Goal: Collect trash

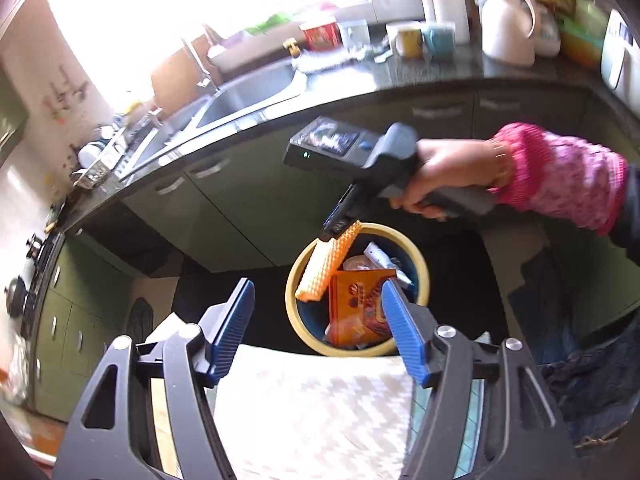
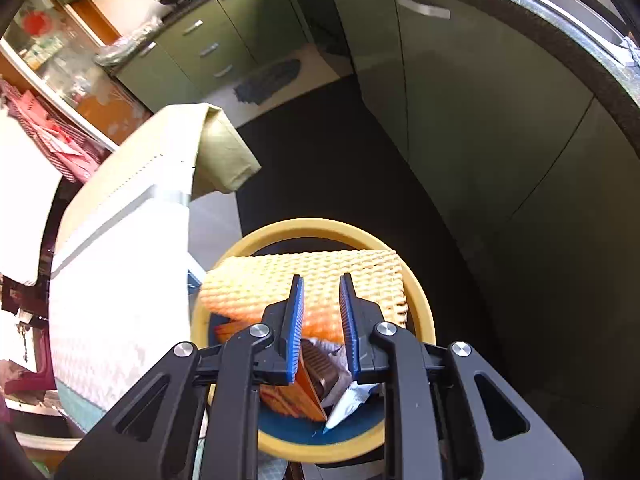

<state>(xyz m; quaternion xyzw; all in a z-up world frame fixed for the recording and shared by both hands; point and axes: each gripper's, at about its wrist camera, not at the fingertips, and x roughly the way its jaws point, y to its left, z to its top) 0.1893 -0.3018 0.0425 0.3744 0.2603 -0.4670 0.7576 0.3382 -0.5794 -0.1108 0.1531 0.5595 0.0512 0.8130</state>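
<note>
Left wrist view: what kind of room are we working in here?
A home kitchen, most likely: a steel sink set in a dark countertop, green cabinets beneath, mugs and a white jug on top, a stove at the left.

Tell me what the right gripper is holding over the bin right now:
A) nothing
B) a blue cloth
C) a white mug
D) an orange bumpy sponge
D. The right gripper is shut on the orange sponge, which hangs above the yellow-rimmed bin already holding wrappers.
</note>
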